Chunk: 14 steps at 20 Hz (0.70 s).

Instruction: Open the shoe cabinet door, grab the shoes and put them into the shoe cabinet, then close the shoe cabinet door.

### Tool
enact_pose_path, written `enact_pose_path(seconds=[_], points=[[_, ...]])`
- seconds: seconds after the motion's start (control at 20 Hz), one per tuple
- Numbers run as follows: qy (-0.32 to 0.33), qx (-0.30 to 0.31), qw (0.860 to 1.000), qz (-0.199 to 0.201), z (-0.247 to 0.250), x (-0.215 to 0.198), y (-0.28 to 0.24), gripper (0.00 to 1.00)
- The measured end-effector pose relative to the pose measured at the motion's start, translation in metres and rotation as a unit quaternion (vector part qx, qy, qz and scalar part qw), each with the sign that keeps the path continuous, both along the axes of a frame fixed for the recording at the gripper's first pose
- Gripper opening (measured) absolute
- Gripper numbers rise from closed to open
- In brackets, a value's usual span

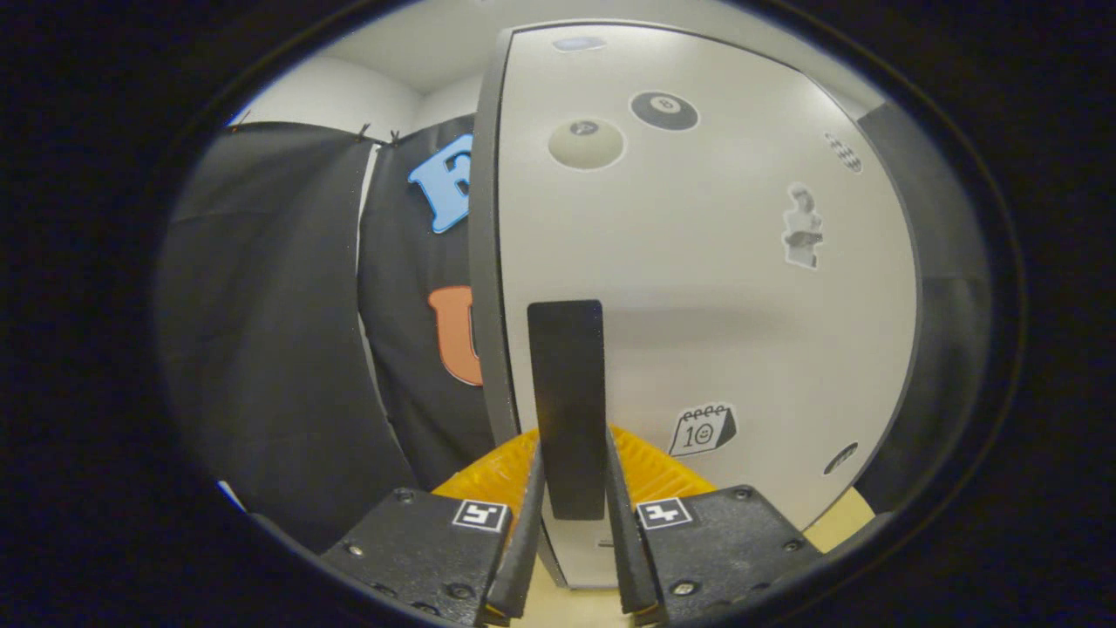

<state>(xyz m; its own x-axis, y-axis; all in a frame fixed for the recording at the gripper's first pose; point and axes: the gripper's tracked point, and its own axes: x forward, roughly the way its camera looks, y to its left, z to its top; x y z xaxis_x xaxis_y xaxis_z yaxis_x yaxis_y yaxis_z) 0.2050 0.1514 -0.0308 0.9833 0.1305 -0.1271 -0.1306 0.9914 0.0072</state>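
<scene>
Door: shoe cabinet door (697,288) is standing pale and flat just ahead of the gripper, stickers scattered over it, its dark edge (485,262) facing the booth cloth on the left; cannot tell if it is fully shut or cracked open
Handle: dark upright handle (567,401) is sitting near the door's left edge, running down between the two fingers
Gripper: gripper (571,523) is closing narrow around the handle, one finger on each side; both look to be touching it, so judging it as gripped
Shoes: none to be seen here, so whether they are inside the cabinet cannot be told
Stage: could be the opening pull or the closing push; the fingers clamping the handle suits either, leaning toward the opening step since the door is facing the camera almost square
Done: reach to the handle and the grip on it, as far as this shows
Left: if opening, swinging the door out, fetching the shoes, placing them inside, closing the door; if closing, only pushing home and letting go
Floor: pale floor strip (841,523) is showing under the door's lower right corner
</scene>
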Motion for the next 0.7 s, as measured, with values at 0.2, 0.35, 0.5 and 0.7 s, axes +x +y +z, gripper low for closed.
enact_pose_path(seconds=[0.2,0.35,0.5,0.7], points=[[0.000,-0.029,0.999,-0.015,-0.001,0.001,-0.003,0.36],[0.006,-0.028,1.000,-0.005,-0.002,-0.001,-0.004,0.31],[0.008,-0.014,1.000,-0.002,-0.002,-0.007,-0.005,0.31],[0.018,-0.020,1.000,0.004,0.002,-0.021,-0.007,0.30]])
